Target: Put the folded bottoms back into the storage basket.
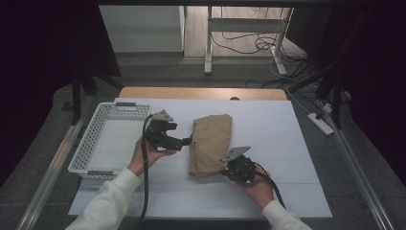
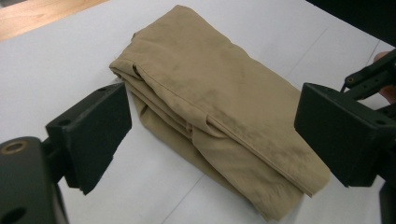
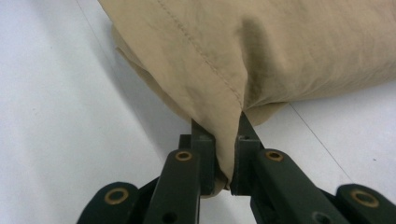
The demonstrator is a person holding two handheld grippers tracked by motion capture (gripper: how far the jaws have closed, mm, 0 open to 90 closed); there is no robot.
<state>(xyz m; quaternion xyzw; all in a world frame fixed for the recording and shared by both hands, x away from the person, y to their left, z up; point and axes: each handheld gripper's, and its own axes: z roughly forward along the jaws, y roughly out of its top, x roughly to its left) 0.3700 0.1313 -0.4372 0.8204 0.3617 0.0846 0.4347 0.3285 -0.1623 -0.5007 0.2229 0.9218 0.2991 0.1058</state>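
Note:
A folded tan garment (image 1: 210,141) lies on the white table sheet (image 1: 277,143), near the middle. My left gripper (image 1: 187,142) sits at its left edge, open, jaws spread wide on either side of the cloth (image 2: 219,107) without pinching it. My right gripper (image 1: 229,168) is at the garment's near right corner and is shut on a fold of the tan fabric (image 3: 224,93), which bunches between its jaws. A hand holds each gripper from below.
A white plastic basket (image 1: 91,139) stands at the table's left edge, beside my left hand. The table's wooden far edge (image 1: 201,93) shows beyond the sheet. White sheet stretches to the right of the garment. Floor cables and a desk frame lie beyond.

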